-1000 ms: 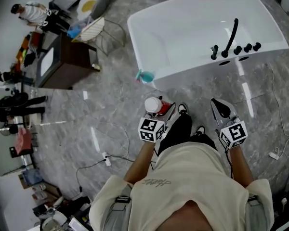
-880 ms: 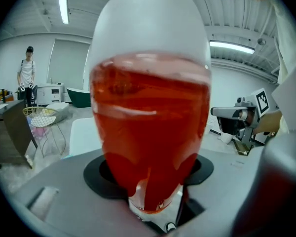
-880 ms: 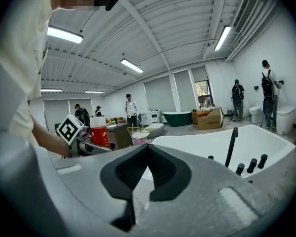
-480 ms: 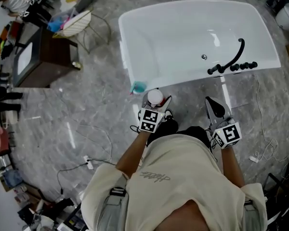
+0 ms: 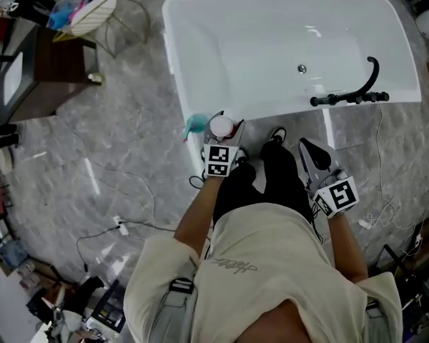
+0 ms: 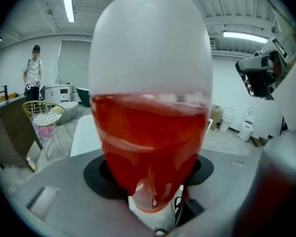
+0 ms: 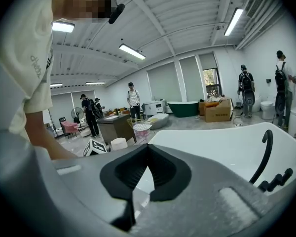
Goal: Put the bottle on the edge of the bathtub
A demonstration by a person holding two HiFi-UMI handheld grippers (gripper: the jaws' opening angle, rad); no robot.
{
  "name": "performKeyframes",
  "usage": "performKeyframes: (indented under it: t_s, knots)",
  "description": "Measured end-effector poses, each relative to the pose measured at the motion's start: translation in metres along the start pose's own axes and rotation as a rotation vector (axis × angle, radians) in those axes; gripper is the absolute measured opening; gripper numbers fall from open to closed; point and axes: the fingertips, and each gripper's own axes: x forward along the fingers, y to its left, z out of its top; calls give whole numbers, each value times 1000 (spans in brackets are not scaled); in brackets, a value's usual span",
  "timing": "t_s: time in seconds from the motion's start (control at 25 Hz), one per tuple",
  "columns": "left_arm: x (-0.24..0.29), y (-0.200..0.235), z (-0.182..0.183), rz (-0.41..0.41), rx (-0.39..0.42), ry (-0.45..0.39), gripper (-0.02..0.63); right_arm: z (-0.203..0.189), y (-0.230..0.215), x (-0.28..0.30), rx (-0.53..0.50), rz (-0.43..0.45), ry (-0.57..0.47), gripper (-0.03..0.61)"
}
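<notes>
The bottle (image 5: pixel 221 127) has a white cap and red liquid; my left gripper (image 5: pixel 226 137) is shut on it and holds it upright just in front of the near rim of the white bathtub (image 5: pixel 272 114). In the left gripper view the bottle (image 6: pixel 150 132) fills the middle, with the jaws on either side of it. My right gripper (image 5: pixel 309 149) is to the right, also close to the tub's near side, shut with nothing in it. In the right gripper view its dark pads (image 7: pixel 160 174) meet and the tub (image 7: pixel 227 152) lies beyond.
A black faucet set (image 5: pixel 357 96) stands on the tub's right rim. A teal thing (image 5: pixel 195 124) lies on the floor by the tub's left corner. Cables (image 5: pixel 129 226) cross the marble floor. A dark cabinet (image 5: pixel 46 77) and a wire basket (image 5: pixel 93 11) stand far left. People (image 7: pixel 133 100) stand further off.
The person has stepped closer to the tub. Both grippers have come nearer to its near rim, and the bottle has stayed in the left one.
</notes>
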Motion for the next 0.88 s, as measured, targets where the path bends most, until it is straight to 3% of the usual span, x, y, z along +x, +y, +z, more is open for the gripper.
performKeyframes:
  t_s: [0.28,0.56,0.88]
  knots:
    - [44,30,-30,125,-72,36,298,-35,-8,22,-39,185,131,2]
    - [59,48,-47,206,-69,71,299,-29,-28,42,-36,214,131,2]
    - [65,51,-65,226,-63,87,302,-34,-34,47,-12,211,138,2]
